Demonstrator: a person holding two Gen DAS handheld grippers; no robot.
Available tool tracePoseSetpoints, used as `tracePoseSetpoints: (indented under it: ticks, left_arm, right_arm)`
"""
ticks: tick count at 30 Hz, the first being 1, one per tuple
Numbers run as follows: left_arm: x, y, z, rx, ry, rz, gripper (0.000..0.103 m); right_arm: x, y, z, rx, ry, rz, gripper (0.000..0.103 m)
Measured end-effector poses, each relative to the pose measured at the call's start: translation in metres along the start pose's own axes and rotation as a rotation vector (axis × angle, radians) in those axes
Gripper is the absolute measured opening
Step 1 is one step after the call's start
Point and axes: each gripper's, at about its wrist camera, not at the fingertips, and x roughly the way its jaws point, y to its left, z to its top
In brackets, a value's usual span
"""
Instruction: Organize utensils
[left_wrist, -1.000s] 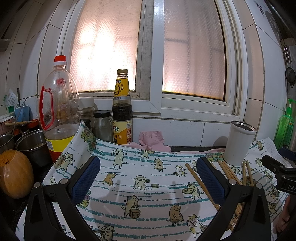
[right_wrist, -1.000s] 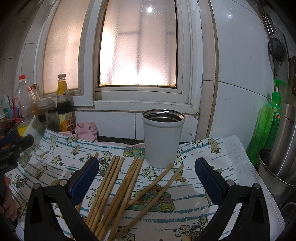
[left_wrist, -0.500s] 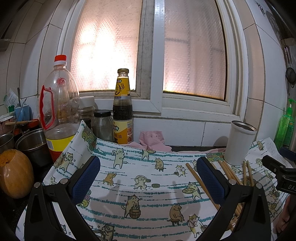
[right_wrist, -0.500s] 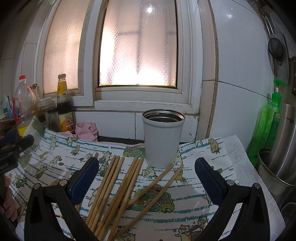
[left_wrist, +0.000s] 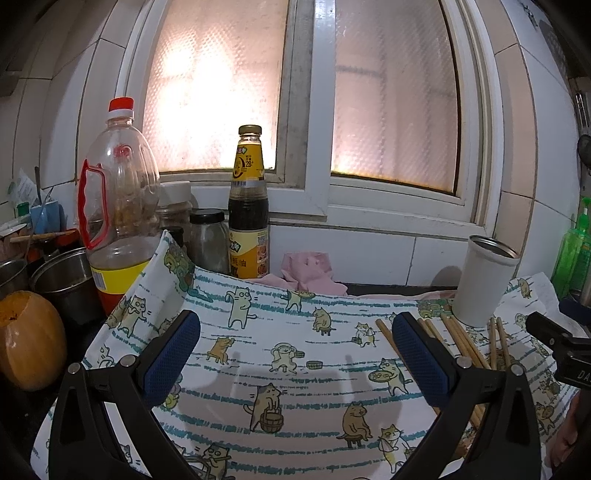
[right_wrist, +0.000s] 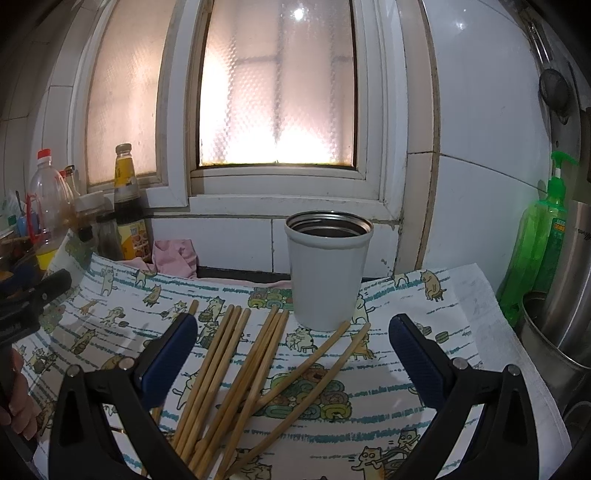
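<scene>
Several wooden chopsticks (right_wrist: 236, 365) lie loose on a cat-print cloth (right_wrist: 388, 406), in front of a white metal cup (right_wrist: 327, 269) that stands upright and looks empty. My right gripper (right_wrist: 293, 354) is open and empty, hovering just above the chopsticks, jaws wide apart. My left gripper (left_wrist: 295, 354) is open and empty over the bare cloth (left_wrist: 295, 369), left of the chopsticks (left_wrist: 461, 343) and the cup (left_wrist: 484, 280). The left gripper's tip shows at the left edge of the right wrist view (right_wrist: 40, 291).
Along the window wall stand an oil bottle (left_wrist: 118, 218), a sauce bottle (left_wrist: 249, 214), jars (left_wrist: 208, 240) and a pink rag (left_wrist: 308, 269). Steel pots (left_wrist: 62, 284) and an orange gourd (left_wrist: 26, 339) sit left. Green soap (right_wrist: 539, 236) and a steel pot (right_wrist: 565, 302) sit right.
</scene>
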Motion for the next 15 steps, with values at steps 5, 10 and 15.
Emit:
tracePoseSetpoints:
  ticks: [5,10,15]
  left_arm:
    - [0.0020,0.0003,0.0000,-0.003,0.009,-0.001,0.103]
    - [0.0037,0.0018,0.0005,-0.008,0.018,-0.002,0.103]
    - [0.0056,0.0021,0.0007,-0.008,0.028,-0.010,0.103]
  right_arm:
    - [0.0014,-0.0017,0.0006,0.011,0.011,0.007,0.103]
    - [0.0013,-0.0013,0.0005,0.013,0.016,0.010,0.103]
    - [0.0020,-0.0009,0.0006,0.012,0.017,0.010,0.103]
